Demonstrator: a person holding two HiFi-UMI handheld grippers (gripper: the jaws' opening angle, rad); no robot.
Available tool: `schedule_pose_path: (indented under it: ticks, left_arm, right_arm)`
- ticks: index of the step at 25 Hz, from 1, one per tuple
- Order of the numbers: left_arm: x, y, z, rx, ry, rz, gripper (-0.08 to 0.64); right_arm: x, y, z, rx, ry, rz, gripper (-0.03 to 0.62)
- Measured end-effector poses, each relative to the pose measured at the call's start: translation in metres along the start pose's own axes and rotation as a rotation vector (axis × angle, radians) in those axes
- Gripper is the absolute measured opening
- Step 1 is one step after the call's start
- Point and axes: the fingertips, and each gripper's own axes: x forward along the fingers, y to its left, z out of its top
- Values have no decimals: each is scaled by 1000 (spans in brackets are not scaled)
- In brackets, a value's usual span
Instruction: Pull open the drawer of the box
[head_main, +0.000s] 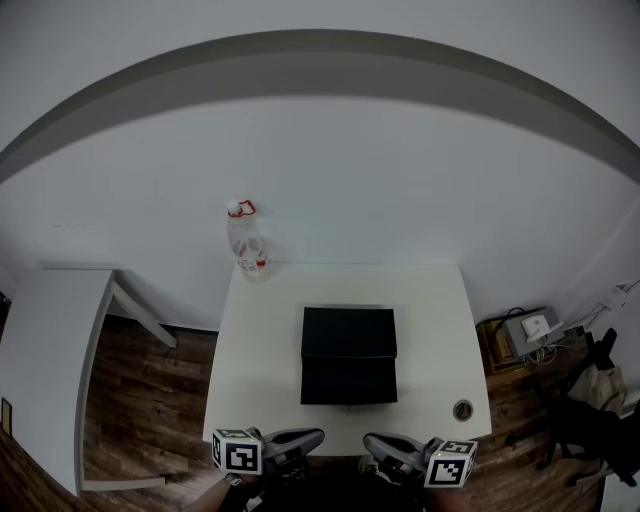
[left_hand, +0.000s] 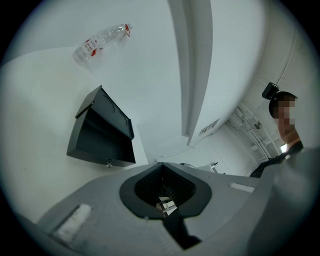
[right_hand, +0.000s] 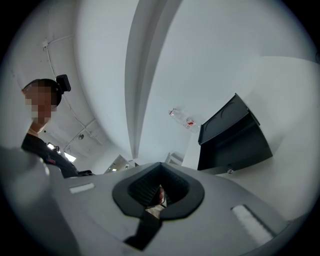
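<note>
A black box (head_main: 348, 354) with a front drawer stands in the middle of the white table (head_main: 260, 340). Its drawer front carries a small knob (left_hand: 108, 162) and looks flush with the box, also seen as the box (right_hand: 233, 137) from the right. My left gripper (head_main: 312, 437) is shut at the table's near edge, left of the box front and apart from it. My right gripper (head_main: 372, 441) is shut beside it, near the front right. Neither holds anything. Both point toward each other.
A clear plastic bottle (head_main: 246, 242) with a red label stands at the table's back left corner. A small round object (head_main: 462, 409) lies near the front right corner. A second white table (head_main: 50, 350) is at the left; a stand with devices (head_main: 525, 335) at the right.
</note>
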Motion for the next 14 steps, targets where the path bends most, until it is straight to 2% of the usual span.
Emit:
schedule_pose_path:
  ticks: [14]
  left_arm:
    - [-2, 0, 2, -20, -23, 0, 5]
  right_arm:
    - [-1, 1, 0, -2, 3, -1, 3]
